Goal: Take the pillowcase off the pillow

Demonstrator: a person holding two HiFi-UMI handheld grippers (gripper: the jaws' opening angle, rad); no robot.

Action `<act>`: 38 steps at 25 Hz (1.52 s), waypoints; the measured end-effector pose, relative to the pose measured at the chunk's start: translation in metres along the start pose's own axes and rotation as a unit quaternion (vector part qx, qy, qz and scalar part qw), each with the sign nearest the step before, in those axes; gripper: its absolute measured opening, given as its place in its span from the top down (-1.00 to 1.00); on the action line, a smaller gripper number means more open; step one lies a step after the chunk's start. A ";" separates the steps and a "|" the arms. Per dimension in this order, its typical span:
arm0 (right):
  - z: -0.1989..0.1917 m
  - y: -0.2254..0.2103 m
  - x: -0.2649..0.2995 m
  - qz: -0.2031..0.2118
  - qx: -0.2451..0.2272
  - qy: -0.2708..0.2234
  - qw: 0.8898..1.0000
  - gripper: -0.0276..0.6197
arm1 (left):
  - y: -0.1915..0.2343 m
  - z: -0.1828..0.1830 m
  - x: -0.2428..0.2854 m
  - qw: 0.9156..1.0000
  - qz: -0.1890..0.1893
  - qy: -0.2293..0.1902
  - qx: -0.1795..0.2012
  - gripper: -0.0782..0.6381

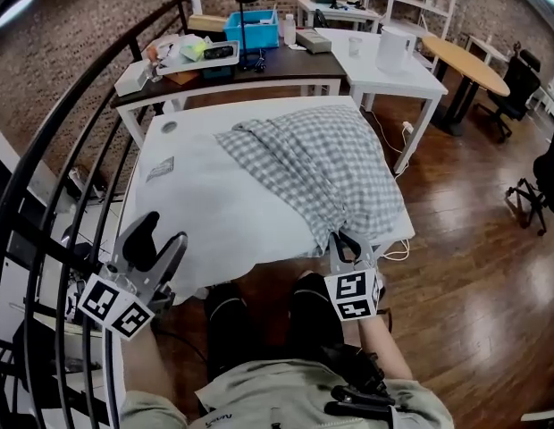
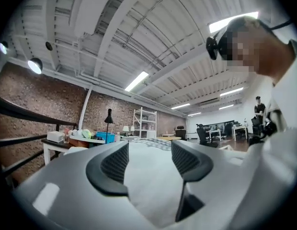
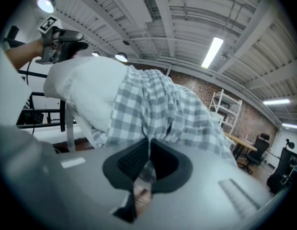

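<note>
Left gripper (image 1: 159, 237): jaws wide apart, nothing between them, off the table's (image 1: 183, 114) near-left corner. White pillow (image 1: 205, 204) lies on the table, left part bare. Checked pillowcase (image 1: 322, 164) bunched over its right part. Right gripper (image 1: 346, 244): clamped on the pillowcase's near edge.

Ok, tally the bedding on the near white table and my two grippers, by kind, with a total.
white pillow: 1
checked pillowcase: 1
grippers: 2 (left gripper open and empty, right gripper shut on the checked pillowcase)
total: 4
</note>
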State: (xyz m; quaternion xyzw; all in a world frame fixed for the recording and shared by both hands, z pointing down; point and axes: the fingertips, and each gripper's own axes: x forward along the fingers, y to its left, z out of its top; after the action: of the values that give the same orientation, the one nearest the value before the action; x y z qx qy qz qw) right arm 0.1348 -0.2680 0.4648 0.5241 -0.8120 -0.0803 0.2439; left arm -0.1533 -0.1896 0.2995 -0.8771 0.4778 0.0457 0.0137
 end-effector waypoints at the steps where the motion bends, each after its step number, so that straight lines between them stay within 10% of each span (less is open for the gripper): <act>1: -0.001 0.001 0.000 0.003 0.000 0.001 1.000 0.86 | 0.009 0.001 0.020 1.000 0.008 0.007 0.008 0.04; 11: 0.008 0.006 -0.012 0.055 -0.016 0.005 0.998 0.86 | 0.054 -0.084 0.153 0.974 0.059 0.199 0.090 0.05; 19: 0.096 0.009 -0.062 0.262 0.009 -0.071 0.962 0.80 | 0.015 -0.098 0.135 0.979 0.051 0.151 0.128 0.67; 30: 0.131 0.048 -0.041 0.394 -0.219 0.011 0.893 0.80 | 0.004 -0.117 0.127 0.977 0.073 0.119 0.160 0.70; 38: 0.187 0.011 -0.046 0.355 -0.236 -0.034 0.904 0.66 | 0.004 -0.116 0.126 0.982 0.062 0.103 0.144 0.70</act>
State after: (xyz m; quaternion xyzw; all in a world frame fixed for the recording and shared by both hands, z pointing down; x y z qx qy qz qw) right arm 0.0509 -0.2458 0.2923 0.1253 -0.9095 -0.1950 0.3452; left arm -0.0813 -0.3047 0.4029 -0.8346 0.5319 -0.1133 0.0881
